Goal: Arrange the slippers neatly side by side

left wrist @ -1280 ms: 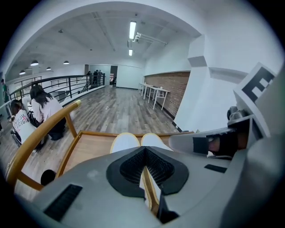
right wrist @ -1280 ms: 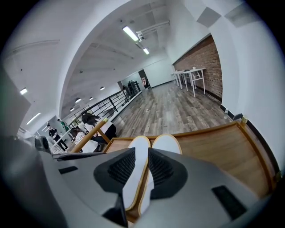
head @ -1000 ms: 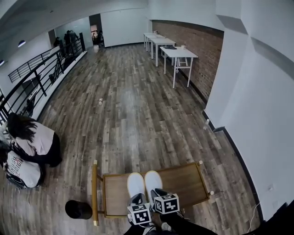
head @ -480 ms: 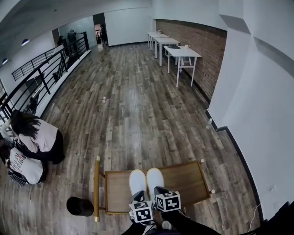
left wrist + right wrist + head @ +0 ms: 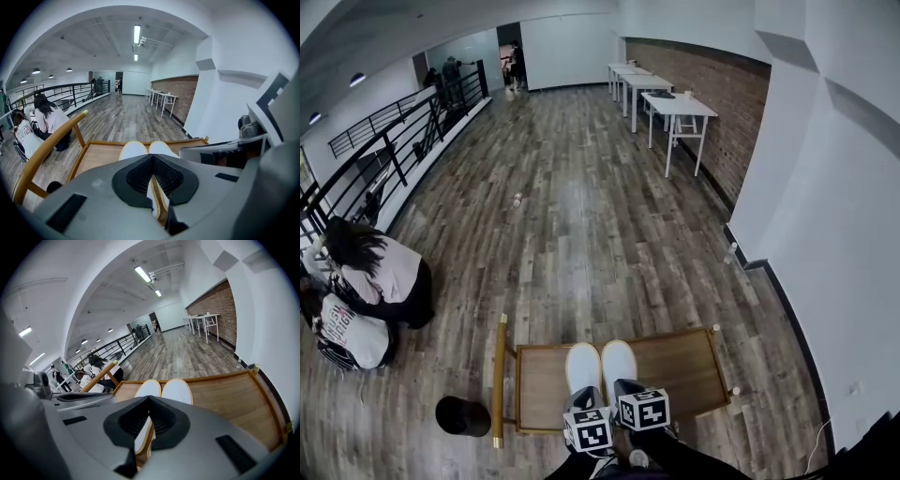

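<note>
L tool (image 5: 151, 158): jaws are seen shut tip to tip, nothing gripped. R tool (image 5: 149, 398): jaws likewise closed, empty. White left slipper (image 5: 581, 366) is laid just ahead of and below L tool. White right slipper (image 5: 618, 360) is laid just ahead of R tool. Both are set side by side, close together, toes pointed away from the tools, on the wooden table (image 5: 675, 370).

Your head view looks steeply down from high above the wooden tray (image 5: 675, 370), while both gripper views skim low and close across it, all three sharing the white slippers (image 5: 583, 367).
</note>
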Available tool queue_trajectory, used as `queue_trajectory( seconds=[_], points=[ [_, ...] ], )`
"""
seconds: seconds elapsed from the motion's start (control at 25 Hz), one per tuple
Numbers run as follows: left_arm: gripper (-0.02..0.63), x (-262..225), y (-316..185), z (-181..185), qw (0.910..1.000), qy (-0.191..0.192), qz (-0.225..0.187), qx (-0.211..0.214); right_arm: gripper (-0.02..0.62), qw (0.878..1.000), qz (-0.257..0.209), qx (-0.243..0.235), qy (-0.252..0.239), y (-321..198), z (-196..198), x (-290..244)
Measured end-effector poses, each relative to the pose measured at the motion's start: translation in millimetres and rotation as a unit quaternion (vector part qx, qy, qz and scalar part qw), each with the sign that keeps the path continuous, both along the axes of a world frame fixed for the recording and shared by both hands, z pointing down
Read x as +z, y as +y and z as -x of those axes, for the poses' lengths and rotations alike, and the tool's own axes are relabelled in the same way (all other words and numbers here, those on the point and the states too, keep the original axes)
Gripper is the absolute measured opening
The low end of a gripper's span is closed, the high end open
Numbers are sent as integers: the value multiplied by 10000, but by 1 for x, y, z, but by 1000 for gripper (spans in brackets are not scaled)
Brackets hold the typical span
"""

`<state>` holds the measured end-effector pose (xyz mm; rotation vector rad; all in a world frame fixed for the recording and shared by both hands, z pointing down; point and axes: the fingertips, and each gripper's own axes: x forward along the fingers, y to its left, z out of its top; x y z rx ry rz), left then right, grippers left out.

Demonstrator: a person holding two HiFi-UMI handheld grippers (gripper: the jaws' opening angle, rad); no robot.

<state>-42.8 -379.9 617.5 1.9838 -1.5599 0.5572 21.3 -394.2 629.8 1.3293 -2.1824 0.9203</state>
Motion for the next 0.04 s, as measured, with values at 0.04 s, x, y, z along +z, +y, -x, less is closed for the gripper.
queue_trajectory(
  seconds=[0.04],
  points=[
    [-2, 0, 0, 0, 10000, -1, 1, -4, -2, 10000, -5, -3, 1, 0, 0, 0]
  ],
)
